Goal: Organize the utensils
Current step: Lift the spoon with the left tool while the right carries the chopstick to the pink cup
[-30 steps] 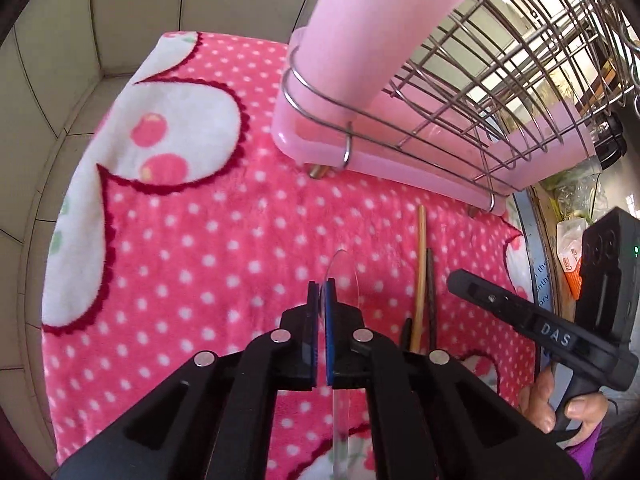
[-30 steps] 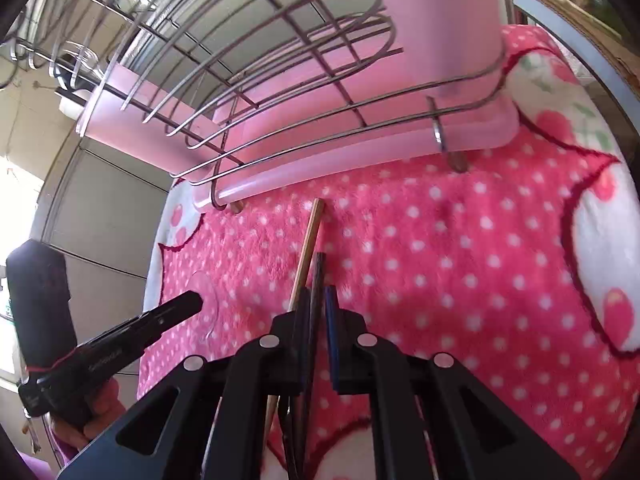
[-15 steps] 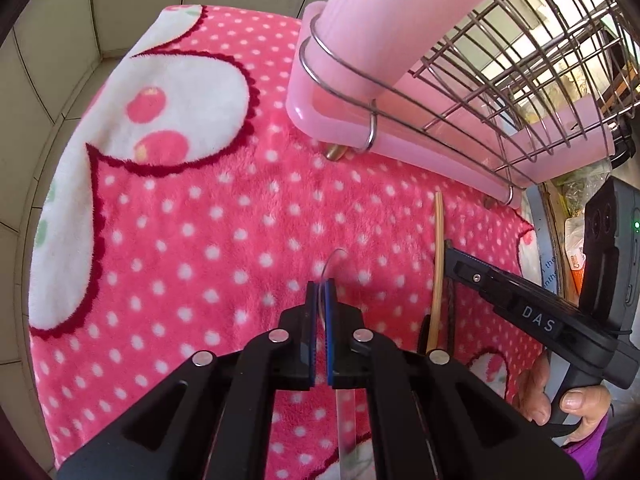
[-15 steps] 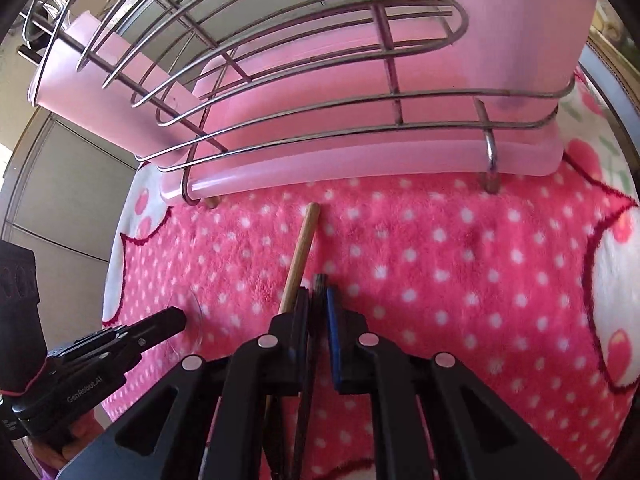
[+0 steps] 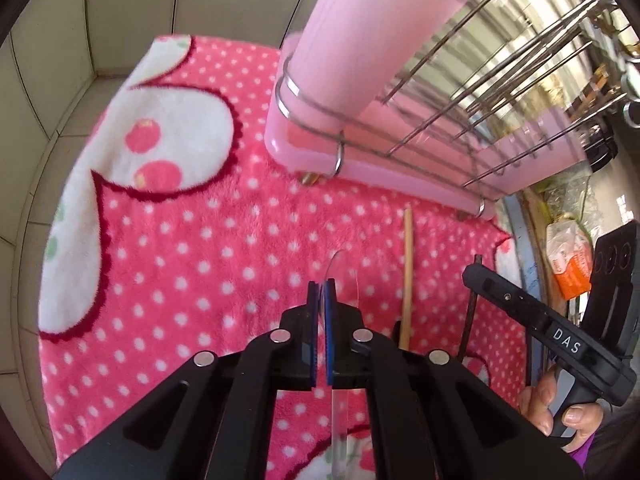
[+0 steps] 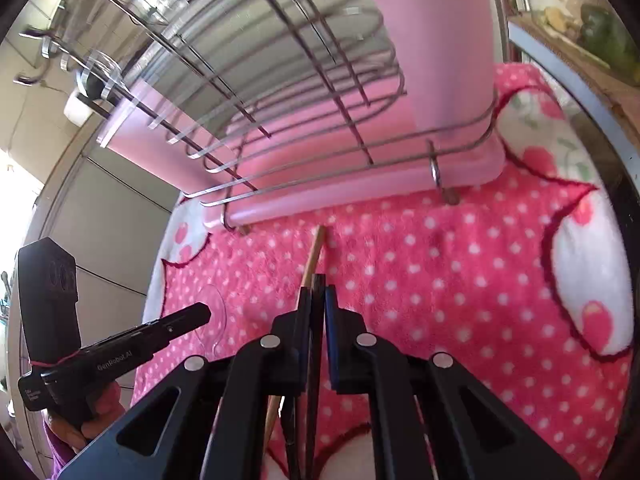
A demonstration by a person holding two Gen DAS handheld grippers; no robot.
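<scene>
My left gripper [image 5: 321, 286] is shut on a clear plastic spoon [image 5: 345, 276], held above the pink dotted cloth [image 5: 192, 248]. My right gripper [image 6: 317, 292] is shut on a dark chopstick [image 6: 317, 320], lifted off the cloth; it also shows in the left wrist view [image 5: 471, 304]. A light wooden chopstick [image 5: 407, 264] lies on the cloth between the two grippers, also seen in the right wrist view [image 6: 314, 250]. The wire dish rack [image 5: 460, 120] with a pink utensil holder [image 5: 372, 36] stands just beyond.
The rack sits on a pink drip tray [image 5: 380, 176]. Tiled wall [image 5: 48, 60] lies to the left. Clutter and an orange packet [image 5: 570, 272] lie past the cloth's right edge. A second pink holder [image 6: 436, 40] stands at the rack's other end.
Both grippers have risen and tilted up toward the rack. The dark chopstick has come up off the cloth in my right gripper, away from the wooden one.
</scene>
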